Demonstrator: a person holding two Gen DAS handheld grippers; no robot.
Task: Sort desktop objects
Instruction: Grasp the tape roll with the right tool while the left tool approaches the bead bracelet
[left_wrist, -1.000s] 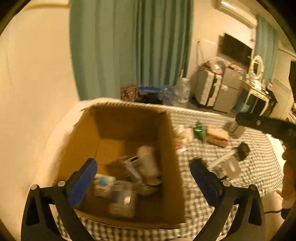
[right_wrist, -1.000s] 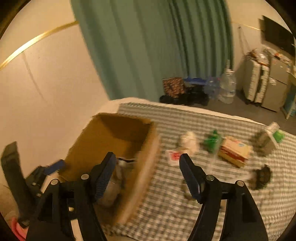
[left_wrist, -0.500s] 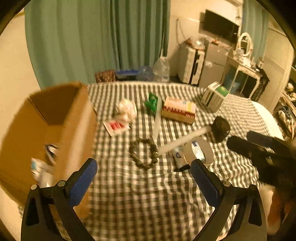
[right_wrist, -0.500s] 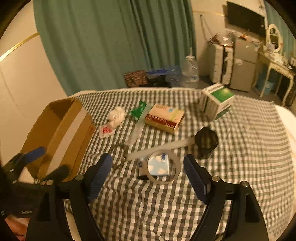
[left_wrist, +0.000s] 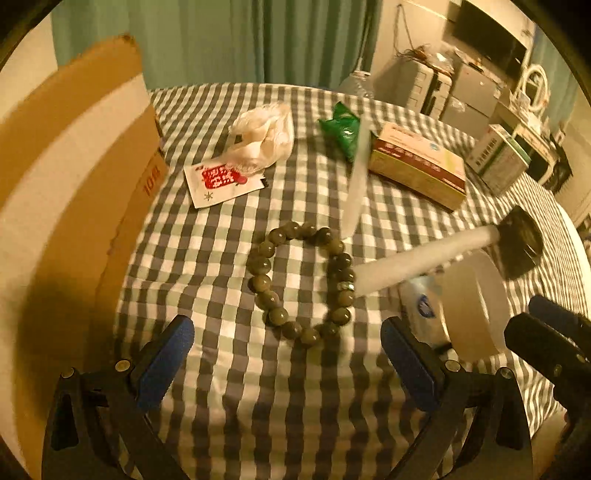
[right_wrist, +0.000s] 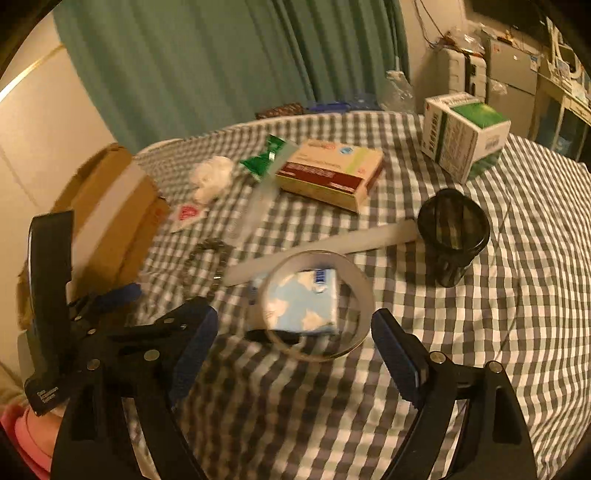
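- Bare checked cloth lies open along the near part of the table (left_wrist: 280, 398), in front of both sets of fingers.
- The cardboard box (left_wrist: 74, 206) walls off the left edge.
- Bead bracelet (left_wrist: 303, 284), tape roll (right_wrist: 317, 302) and tissue pack (right_wrist: 303, 299) crowd the middle.
- Two long white strips cross behind them.
- Black mesh cup (right_wrist: 452, 236) lies to the right.
- Two cartons (right_wrist: 332, 173) stand at the far side.

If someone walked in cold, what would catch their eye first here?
Probably the ring of dark green beads lying mid-cloth on the grey checked tablecloth, just ahead of the open left gripper. Next, the clear tape roll circling a pale blue packet, before the open right gripper.
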